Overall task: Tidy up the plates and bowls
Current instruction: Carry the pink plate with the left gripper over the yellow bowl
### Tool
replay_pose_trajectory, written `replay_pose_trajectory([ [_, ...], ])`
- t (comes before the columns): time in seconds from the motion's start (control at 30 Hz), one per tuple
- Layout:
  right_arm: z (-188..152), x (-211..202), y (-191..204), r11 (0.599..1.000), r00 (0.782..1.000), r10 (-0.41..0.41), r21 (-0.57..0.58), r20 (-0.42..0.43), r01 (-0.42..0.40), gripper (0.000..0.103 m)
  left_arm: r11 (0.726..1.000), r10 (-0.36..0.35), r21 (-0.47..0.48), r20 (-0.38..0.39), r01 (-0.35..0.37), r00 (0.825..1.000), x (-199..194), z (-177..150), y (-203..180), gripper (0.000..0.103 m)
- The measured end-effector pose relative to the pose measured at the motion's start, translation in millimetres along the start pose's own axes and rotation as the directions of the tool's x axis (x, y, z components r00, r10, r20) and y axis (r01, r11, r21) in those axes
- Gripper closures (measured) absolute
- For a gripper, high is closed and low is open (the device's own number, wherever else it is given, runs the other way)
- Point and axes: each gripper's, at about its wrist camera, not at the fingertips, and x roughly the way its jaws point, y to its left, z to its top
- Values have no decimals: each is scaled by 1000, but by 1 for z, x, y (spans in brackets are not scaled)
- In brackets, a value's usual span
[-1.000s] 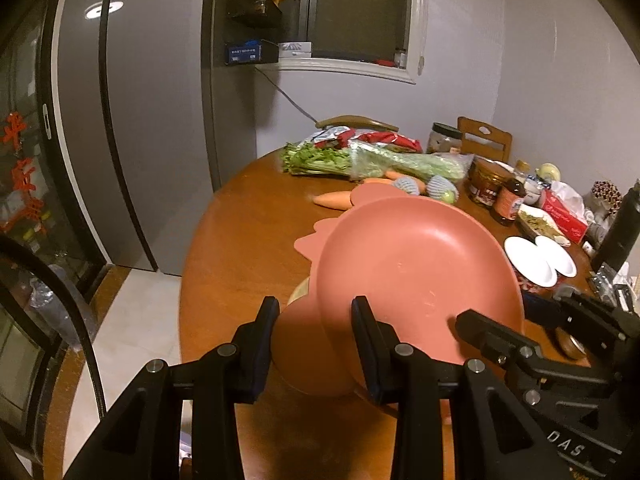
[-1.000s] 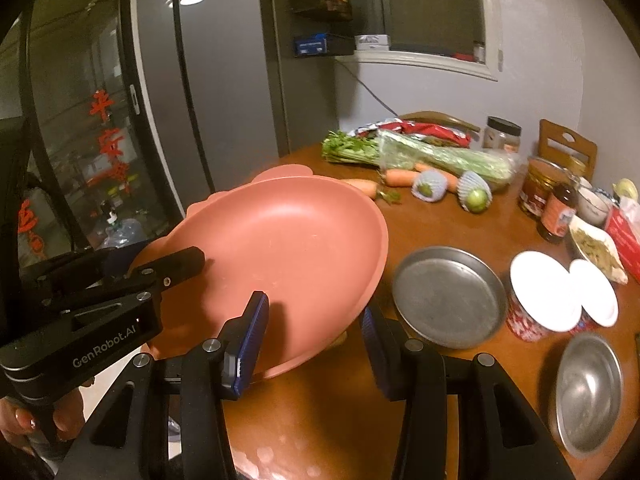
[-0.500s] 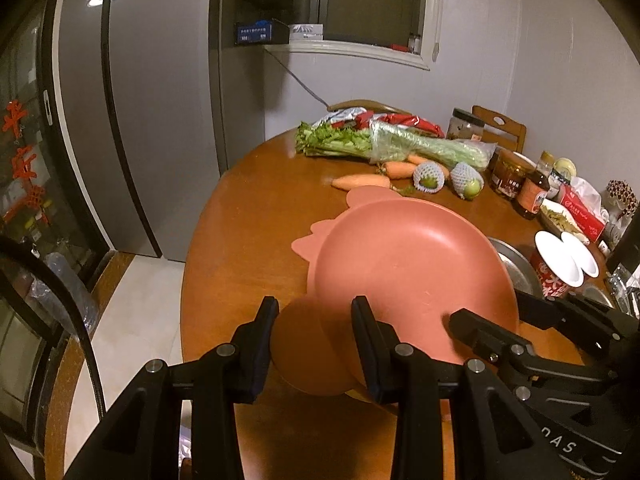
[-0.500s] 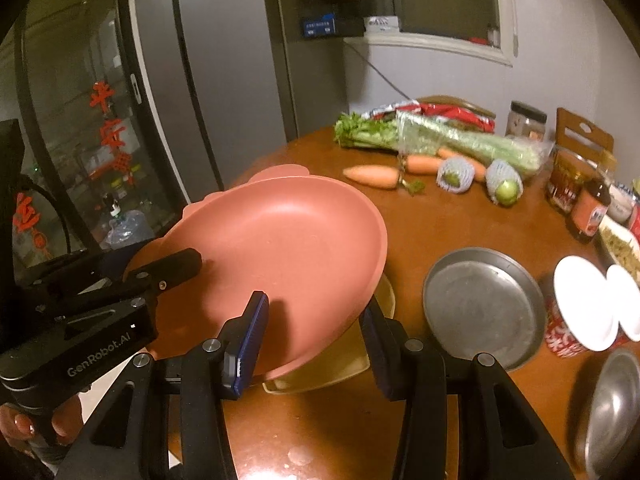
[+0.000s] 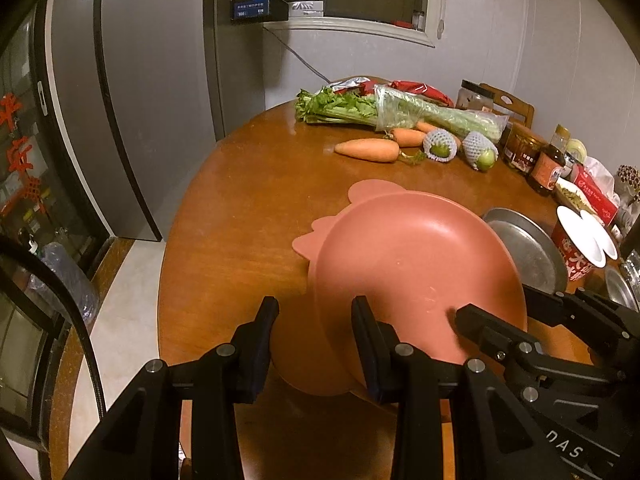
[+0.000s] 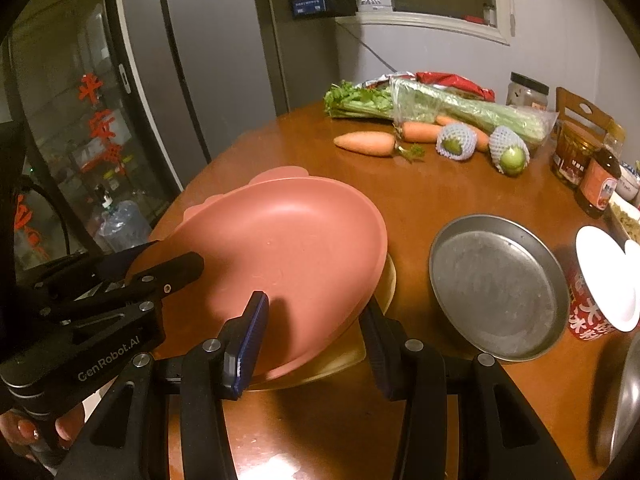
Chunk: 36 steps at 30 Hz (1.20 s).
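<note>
- Right now, our left gripper and right gripper both have their jaws clamped on the near rim of the pink plate. One is at each side.
- We hold the pink plate up off the table. It is tipped, with the far edge higher than the edge by us.
- We think the step is to set it down on the yellow plate, which peeks out just under its right side.
- To do it well, we should bring both hands down at the same speed, so the plate does not twist or slip.
- We should make it flat before it lands, and line it up over the yellow plate so the two nest.
- We should open the jaws only when the plate rests and does not rock.
- The steel plate sits just beside the yellow one, so we must not bump it with the right gripper.
- The carrot lies well apart at the far side, out of our way.
</note>
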Motion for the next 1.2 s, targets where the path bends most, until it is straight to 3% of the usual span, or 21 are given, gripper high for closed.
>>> replay_pose_trajectory([
  [1.2, -2, 15, -2, 999, 999, -35, 20, 15, 35, 55, 999, 32, 1, -16, -32, 999, 5, -9, 1, 65],
])
